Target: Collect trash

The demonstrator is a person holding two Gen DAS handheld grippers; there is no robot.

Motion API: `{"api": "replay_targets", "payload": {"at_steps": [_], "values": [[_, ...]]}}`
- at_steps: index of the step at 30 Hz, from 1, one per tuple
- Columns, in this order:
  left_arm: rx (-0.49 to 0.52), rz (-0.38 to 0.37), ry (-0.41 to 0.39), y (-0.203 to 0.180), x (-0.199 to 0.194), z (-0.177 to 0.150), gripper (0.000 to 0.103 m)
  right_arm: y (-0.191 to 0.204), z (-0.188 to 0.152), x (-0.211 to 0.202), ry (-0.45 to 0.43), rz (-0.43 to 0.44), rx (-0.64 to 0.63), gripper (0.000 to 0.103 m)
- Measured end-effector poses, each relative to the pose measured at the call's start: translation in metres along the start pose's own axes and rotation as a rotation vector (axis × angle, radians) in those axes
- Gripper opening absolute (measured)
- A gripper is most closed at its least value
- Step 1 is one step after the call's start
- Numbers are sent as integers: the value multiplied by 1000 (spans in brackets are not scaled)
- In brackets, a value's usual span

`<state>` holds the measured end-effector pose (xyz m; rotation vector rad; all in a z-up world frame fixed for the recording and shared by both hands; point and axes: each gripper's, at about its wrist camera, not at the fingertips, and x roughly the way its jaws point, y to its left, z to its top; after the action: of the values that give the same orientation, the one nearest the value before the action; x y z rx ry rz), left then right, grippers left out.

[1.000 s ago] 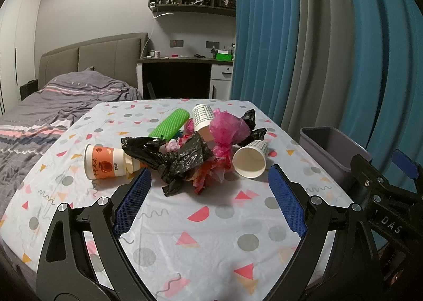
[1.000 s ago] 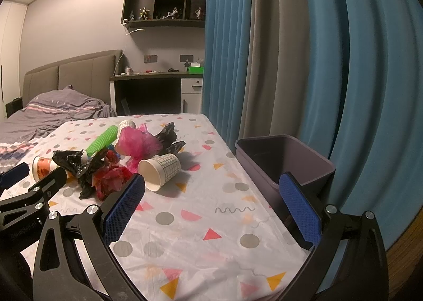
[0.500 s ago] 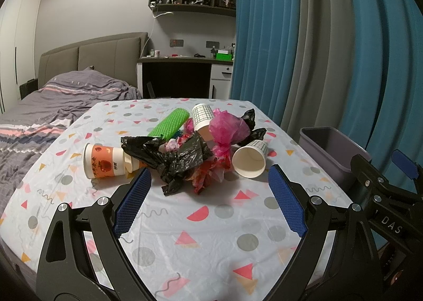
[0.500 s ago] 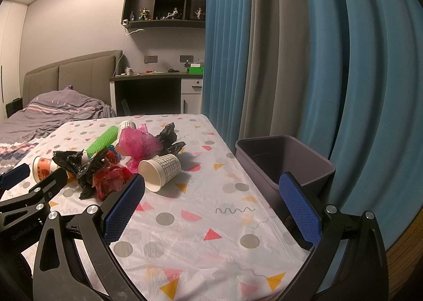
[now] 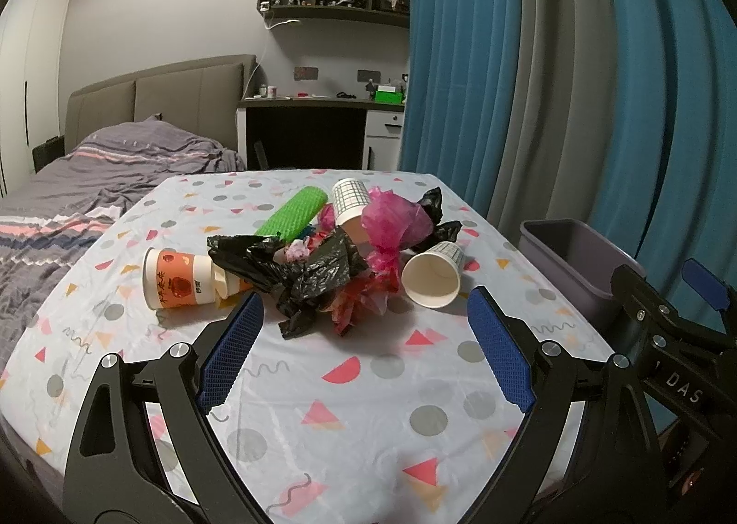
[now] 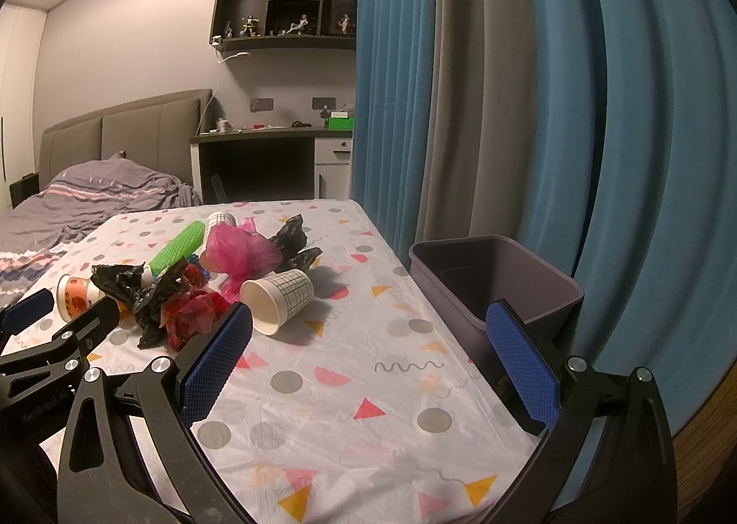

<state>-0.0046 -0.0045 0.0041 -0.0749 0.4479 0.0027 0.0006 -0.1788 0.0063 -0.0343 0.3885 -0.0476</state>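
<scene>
We hold the left gripper (image 5: pixel 364 340) and right gripper (image 6: pixel 368 353) wide and empty over the bench (image 5: pixel 368 386). The trash (image 5: pixel 318 261) lies far of them, the bin (image 6: pixel 497 280) at right.

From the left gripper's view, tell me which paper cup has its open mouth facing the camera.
The grid-patterned cup lying at the pile's right edge. The other grid cup shows its base end, and the orange printed cup lies sideways.

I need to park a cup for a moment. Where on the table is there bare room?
Bare cloth lies between the trash pile and the left gripper, and between the checked cup and the bin. It is crowded mid-table, from the orange cup across the black bag.
</scene>
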Motion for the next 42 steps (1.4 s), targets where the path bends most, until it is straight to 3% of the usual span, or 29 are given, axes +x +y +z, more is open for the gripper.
{"api": "replay_targets", "payload": {"at_steps": [42], "values": [[-10, 8, 3, -3, 9, -8, 89, 4, -1, 1, -6, 3, 16, 98]]}}
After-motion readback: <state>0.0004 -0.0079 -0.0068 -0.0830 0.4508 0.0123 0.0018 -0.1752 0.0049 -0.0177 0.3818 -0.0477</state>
